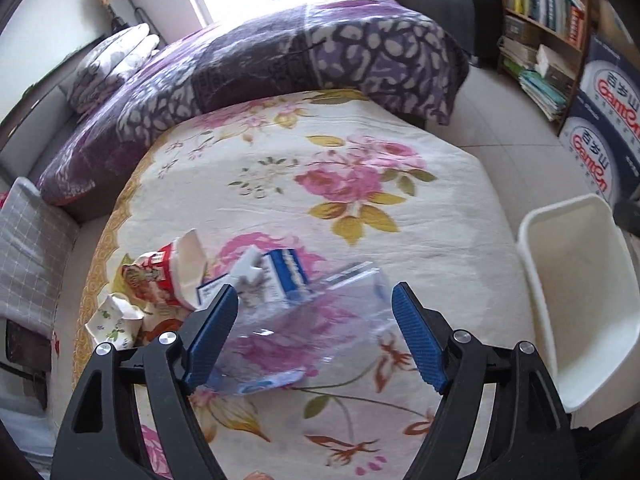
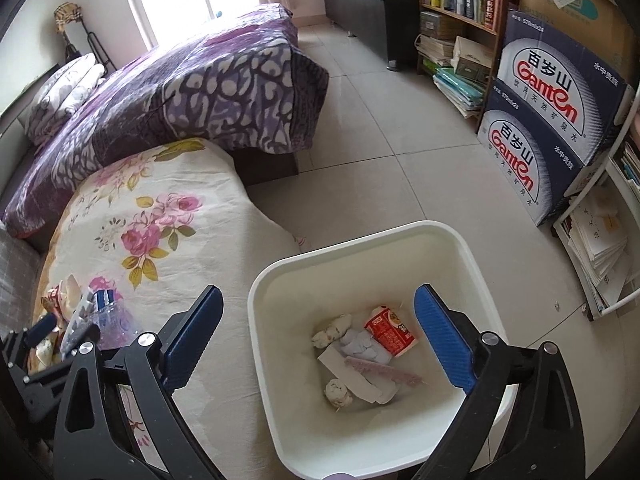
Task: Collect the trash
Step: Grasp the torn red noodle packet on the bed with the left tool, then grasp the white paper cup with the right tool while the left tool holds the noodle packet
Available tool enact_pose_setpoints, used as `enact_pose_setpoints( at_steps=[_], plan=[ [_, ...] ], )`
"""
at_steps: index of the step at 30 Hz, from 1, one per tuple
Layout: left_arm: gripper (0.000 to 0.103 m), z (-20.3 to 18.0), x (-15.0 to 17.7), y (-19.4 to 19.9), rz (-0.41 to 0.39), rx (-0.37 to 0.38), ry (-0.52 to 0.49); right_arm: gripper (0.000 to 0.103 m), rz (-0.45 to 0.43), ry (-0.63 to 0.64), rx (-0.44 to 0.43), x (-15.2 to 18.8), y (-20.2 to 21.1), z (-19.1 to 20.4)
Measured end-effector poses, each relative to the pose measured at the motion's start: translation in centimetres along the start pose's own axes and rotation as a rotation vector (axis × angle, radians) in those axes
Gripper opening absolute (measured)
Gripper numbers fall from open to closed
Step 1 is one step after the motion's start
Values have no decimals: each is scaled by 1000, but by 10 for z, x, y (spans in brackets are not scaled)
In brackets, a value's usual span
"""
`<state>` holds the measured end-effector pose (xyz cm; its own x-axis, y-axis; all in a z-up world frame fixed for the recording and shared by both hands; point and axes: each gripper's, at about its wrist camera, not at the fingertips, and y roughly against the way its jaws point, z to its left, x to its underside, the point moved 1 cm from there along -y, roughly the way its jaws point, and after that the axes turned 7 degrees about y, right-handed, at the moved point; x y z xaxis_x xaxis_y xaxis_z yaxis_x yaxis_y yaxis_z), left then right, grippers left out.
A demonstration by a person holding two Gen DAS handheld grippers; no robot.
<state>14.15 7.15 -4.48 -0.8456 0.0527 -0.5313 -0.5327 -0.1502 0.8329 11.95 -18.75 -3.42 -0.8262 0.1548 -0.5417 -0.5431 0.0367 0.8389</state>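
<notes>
Your left hand-held gripper (image 1: 316, 312) is spread wide over the bed (image 1: 400, 264), jaws released, nothing pinched. A clear plastic bag (image 1: 304, 332) lies flat on the floral sheet right under the gap between the fingers, but the pads aren't pressing on it. Just past the bag sits a blue-and-white carton (image 1: 280, 276), and left of that a squashed red noodle cup (image 1: 168, 276), both close to the bed's left edge. A crumpled floral wrapper (image 1: 114, 320) lies at that same edge, just beside the cup. So the trash that's left is bunched up on the near-left part of the bed.

Your right hand-held gripper (image 2: 318, 312) is also released, jaws wide and empty, hanging above the white bin (image 2: 264, 344). The bin stands on the tiled floor (image 2: 400, 152) right up against the bed's right side.

Inside the bin: a red noodle packet (image 2: 390, 330) toward the far wall, two balled-up tissues (image 2: 332, 330) (one mid-floor, one nearer you), a pale lilac crumpled bit (image 2: 362, 346), a pink comb-looking strip (image 2: 384, 372) and a flat white paper piece (image 2: 348, 376) under it. All of it lies loose on the bin floor, none of it stacked up the walls.
</notes>
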Motion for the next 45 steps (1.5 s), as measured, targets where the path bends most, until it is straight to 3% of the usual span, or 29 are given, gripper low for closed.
enact_pose_setpoints(
  at_steps=[5,7,9,12,14,19,22,25,26,30,32,39,45],
  plan=[
    [77,68,-16,-20,32,-58,176,93,27,68,-6,3,-12,32],
    [89,89,-20,-28,40,-92,221,93,33,100,-13,5,-16,45],
    [91,108,-23,-39,62,-110,275,93,43,122,-22,6,-20,56],
    [91,140,-17,-63,186,52,500,93,56,139,-38,7,-27,70],
    [91,152,-16,-72,215,123,631,93,61,151,-47,8,-31,79],
    [91,177,-23,-85,191,110,849,93,69,168,-77,8,-37,98],
    [91,187,-20,-101,246,73,960,93,79,182,-92,9,-39,107],
    [91,195,-10,-121,305,91,1050,93,82,213,-109,10,-42,117],
    [90,197,-8,-125,311,105,1063,93,84,222,-119,11,-42,121],
    [65,201,-12,-126,286,178,1027,93,92,262,-171,14,-43,135],
    [58,202,-16,-120,262,219,994,93,97,266,-207,15,-44,140],
    [56,210,-29,-63,125,238,860,93,77,382,-305,29,-39,172],
    [57,264,-42,25,-107,117,781,93,-6,647,-408,53,-14,241]
  ],
)
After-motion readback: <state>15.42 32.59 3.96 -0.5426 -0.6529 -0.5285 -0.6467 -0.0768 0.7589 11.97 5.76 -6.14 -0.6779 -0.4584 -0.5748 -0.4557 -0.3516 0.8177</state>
